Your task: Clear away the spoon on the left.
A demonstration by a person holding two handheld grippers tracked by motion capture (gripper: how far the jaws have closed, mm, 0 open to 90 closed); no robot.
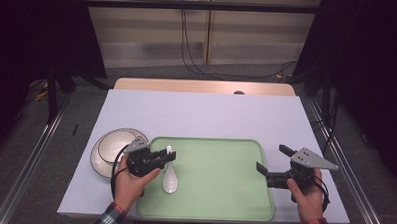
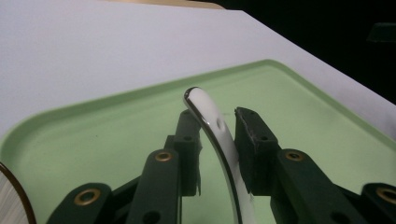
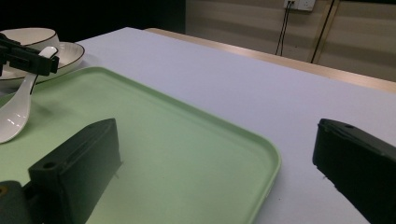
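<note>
A white ceramic spoon (image 1: 170, 175) lies on the green tray (image 1: 218, 193), bowl toward me and handle rising to the far side. My left gripper (image 1: 168, 157) straddles the handle (image 2: 215, 125) near its tip. The jaws are narrowly open: the handle leans on one pad (image 2: 250, 140), and a sliver of tray shows between it and the other pad. In the right gripper view the spoon (image 3: 18, 109) and the left gripper's jaws sit at the far left. My right gripper (image 1: 272, 159) hovers wide open over the tray's right edge (image 3: 268, 158) with nothing between its fingers.
A white bowl on a dark-rimmed plate (image 1: 110, 149) stands just left of the tray, also seen as the plate (image 3: 70, 53) in the right gripper view. The pale table top (image 1: 201, 114) stretches beyond the tray. Cables hang at the back wall.
</note>
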